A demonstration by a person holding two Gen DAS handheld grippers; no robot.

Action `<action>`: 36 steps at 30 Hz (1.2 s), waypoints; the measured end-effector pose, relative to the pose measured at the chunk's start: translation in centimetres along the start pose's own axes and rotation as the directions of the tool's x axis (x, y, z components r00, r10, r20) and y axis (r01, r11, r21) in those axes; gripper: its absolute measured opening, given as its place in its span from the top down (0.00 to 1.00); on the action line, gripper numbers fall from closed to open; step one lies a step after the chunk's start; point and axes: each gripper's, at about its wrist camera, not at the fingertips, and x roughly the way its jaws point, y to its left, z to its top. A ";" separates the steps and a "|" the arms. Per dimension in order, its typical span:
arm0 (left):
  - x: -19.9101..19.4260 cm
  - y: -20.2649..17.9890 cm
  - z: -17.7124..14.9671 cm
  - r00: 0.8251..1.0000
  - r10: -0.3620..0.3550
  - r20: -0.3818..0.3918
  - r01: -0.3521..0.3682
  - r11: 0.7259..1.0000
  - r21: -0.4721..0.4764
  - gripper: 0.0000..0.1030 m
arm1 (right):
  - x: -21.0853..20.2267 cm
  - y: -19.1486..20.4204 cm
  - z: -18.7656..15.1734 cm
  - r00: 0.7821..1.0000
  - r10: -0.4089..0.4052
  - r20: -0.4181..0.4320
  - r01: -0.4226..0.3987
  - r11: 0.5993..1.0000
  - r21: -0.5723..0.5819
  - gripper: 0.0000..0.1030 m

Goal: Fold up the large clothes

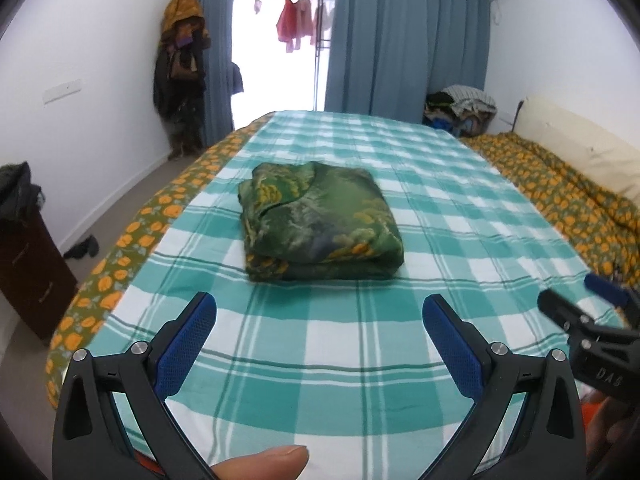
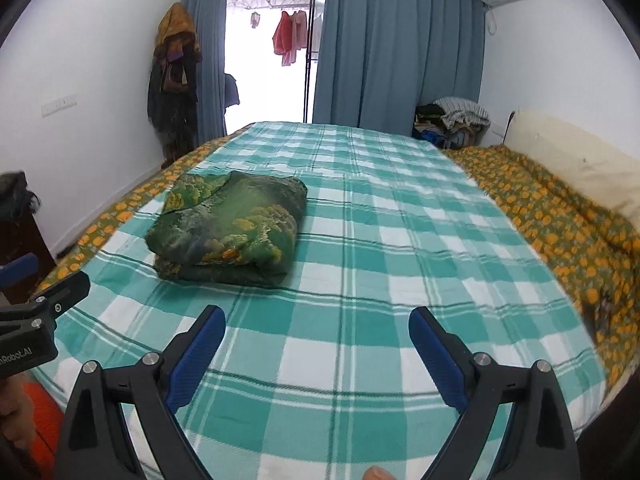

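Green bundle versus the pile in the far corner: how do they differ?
The green bundle is one patterned cloth, squarely folded, lying on the checked sheet. The corner pile is many mixed fabrics heaped loosely beside the bed. Both are untouched: the left gripper and right gripper are open.

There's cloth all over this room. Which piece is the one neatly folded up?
The green patterned garment lying on the checked sheet in front of the open left gripper. The corner pile is heaped, and the clothes by the door hang.
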 end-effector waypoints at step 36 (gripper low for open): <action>-0.8 -0.5 -0.7 0.994 0.080 -0.077 -0.078 0.997 0.029 0.00 | -1.2 1.7 -1.0 0.998 0.008 -0.061 -0.007 1.000 0.018 0.08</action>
